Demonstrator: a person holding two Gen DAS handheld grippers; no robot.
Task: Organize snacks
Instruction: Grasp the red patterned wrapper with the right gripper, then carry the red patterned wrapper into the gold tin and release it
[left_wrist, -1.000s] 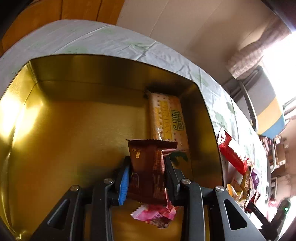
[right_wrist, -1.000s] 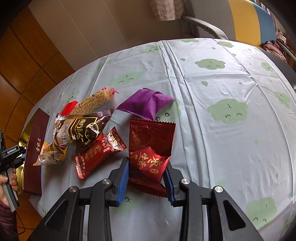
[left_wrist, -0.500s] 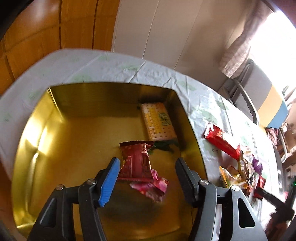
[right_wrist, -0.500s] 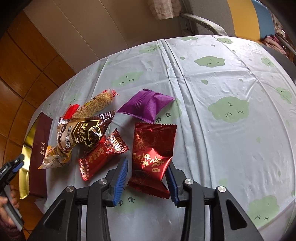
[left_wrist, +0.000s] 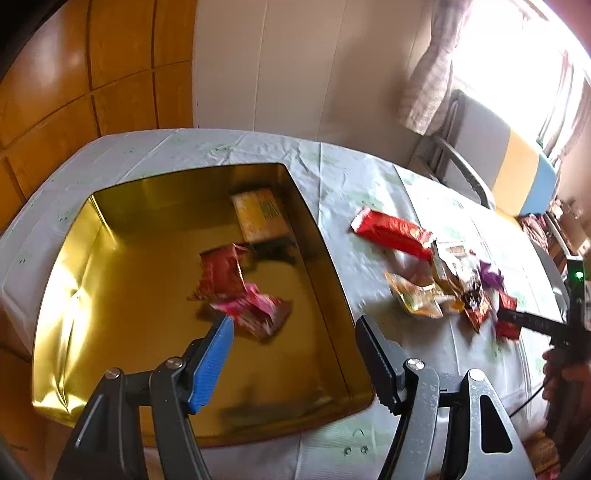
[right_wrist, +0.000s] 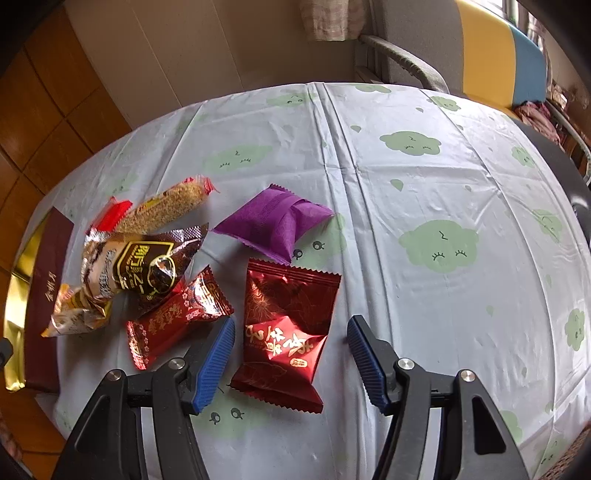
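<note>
My left gripper is open and empty above the near right part of a gold tin box. In the box lie a brown-red packet, a pink packet and a yellow cracker pack. My right gripper is open, its fingers either side of a dark red foil packet lying on the tablecloth. The right gripper also shows in the left wrist view.
Left of the red packet lie a small red packet, a brown-silver packet, a sesame bar and a purple pouch. A long red bar lies beside the tin. The tin's maroon wall is far left. A chair stands behind the table.
My left gripper opened, let the brown-red packet drop into the tin, and pulled up and back. My right gripper opened wider around the dark red packet.
</note>
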